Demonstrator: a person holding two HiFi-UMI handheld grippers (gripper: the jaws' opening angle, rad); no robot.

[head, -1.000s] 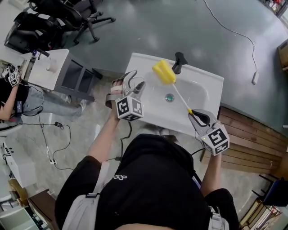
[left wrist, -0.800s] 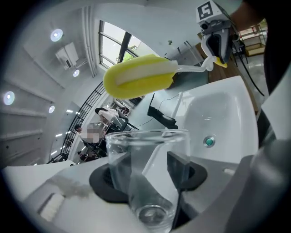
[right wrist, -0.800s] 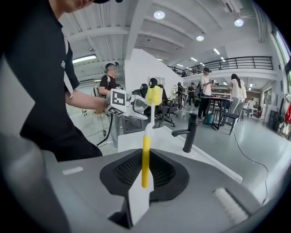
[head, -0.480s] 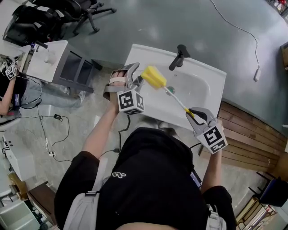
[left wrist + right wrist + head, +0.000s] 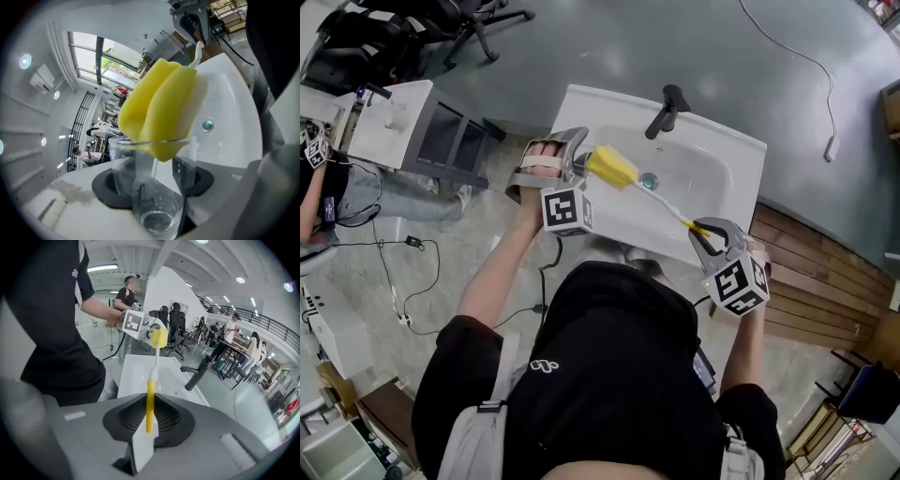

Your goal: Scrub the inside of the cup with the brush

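My left gripper (image 5: 570, 161) is shut on a clear glass cup (image 5: 151, 197), held at the sink's left edge with its mouth turned toward the basin. The brush has a yellow sponge head (image 5: 159, 108) on a thin white and yellow handle (image 5: 150, 399). The lower end of the sponge head (image 5: 612, 167) sits just inside the cup's rim. My right gripper (image 5: 713, 235) is shut on the handle's yellow end at the sink's front right. In the right gripper view the handle runs straight out to the sponge (image 5: 159, 337) and the left gripper (image 5: 140, 324).
A white sink (image 5: 724, 173) with a green drain plug (image 5: 207, 125) and a dark faucet (image 5: 664, 111) lies below both grippers. A small white cabinet (image 5: 403, 131) stands to the left. Office chairs and people are in the background.
The right gripper has swung the brush left, carrying the sponge head from over the basin to the cup's mouth. The left gripper with the cup has shifted slightly left.
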